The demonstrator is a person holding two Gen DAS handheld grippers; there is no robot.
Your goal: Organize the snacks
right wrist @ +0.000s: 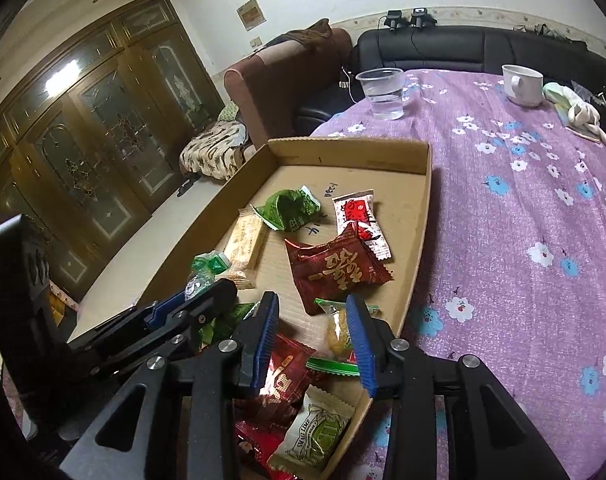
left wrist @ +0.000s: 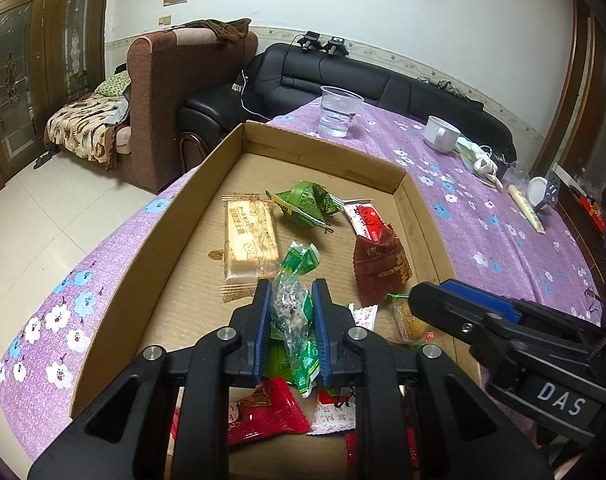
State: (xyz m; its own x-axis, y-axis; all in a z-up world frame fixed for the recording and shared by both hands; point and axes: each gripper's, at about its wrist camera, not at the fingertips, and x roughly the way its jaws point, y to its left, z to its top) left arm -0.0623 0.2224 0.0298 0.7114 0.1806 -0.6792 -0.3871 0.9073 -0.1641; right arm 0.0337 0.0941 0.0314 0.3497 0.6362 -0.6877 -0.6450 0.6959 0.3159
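Your left gripper (left wrist: pixel 292 320) is closed on a clear and green candy packet (left wrist: pixel 293 312); the two blue pads (left wrist: pixel 263 320) press it from both sides, and the packet stands up between them over the near part of the cardboard tray (left wrist: pixel 175 216). The tray lies on the table with the purple flowered cloth (left wrist: pixel 503 240), at its left edge. Inside the tray, on the left, you have a beige biscuit pack (left wrist: pixel 250 236). To the right of it and farther lies a crumpled green wrapper (left wrist: pixel 303 204), then a white and red sachet (left wrist: pixel 365 220), which touches a dark red pouch (left wrist: pixel 381 268) nearer to you. Your right gripper (right wrist: pixel 315 344) is wide open and holds nothing; it hangs over the near right part of the tray, where a yellow snack packet (right wrist: pixel 337 330) lies just beside its right finger. On the far side of the table stand a clear plastic cup (left wrist: pixel 339 110) and, more to the right, a white mug (left wrist: pixel 441 133).
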